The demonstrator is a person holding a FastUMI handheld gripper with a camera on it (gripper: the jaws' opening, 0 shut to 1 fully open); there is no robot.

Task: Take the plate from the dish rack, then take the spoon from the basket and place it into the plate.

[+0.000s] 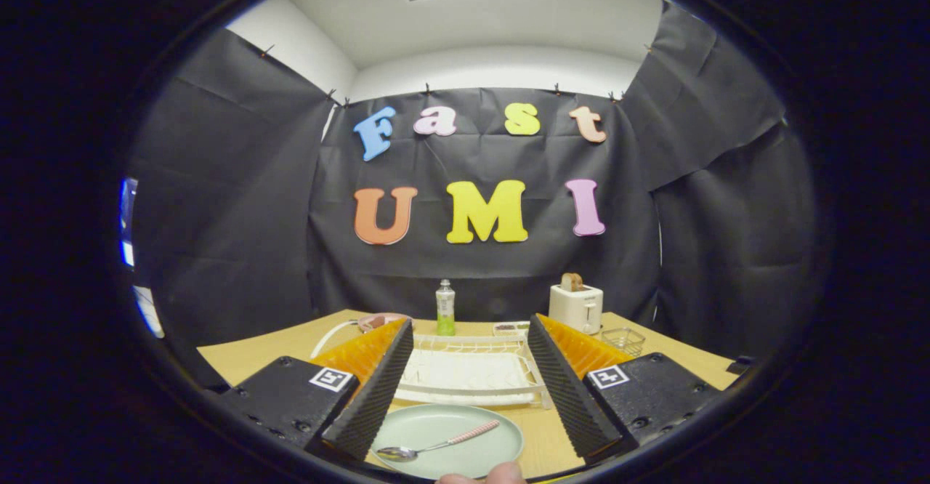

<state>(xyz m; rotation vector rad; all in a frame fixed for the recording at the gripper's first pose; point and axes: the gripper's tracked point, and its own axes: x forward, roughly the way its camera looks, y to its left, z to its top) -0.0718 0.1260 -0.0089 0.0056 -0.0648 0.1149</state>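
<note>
Spoon (436,445) on plate (494,451), between spread tool (465,375) fingers.

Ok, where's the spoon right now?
In the gripper view, the spoon lies in the green plate on the table, between the open tongs and just in front of the white dish rack.

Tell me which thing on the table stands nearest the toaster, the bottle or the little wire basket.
The wire basket. It sits right beside the toaster, while the bottle stands well apart, beyond the dish rack.
</note>
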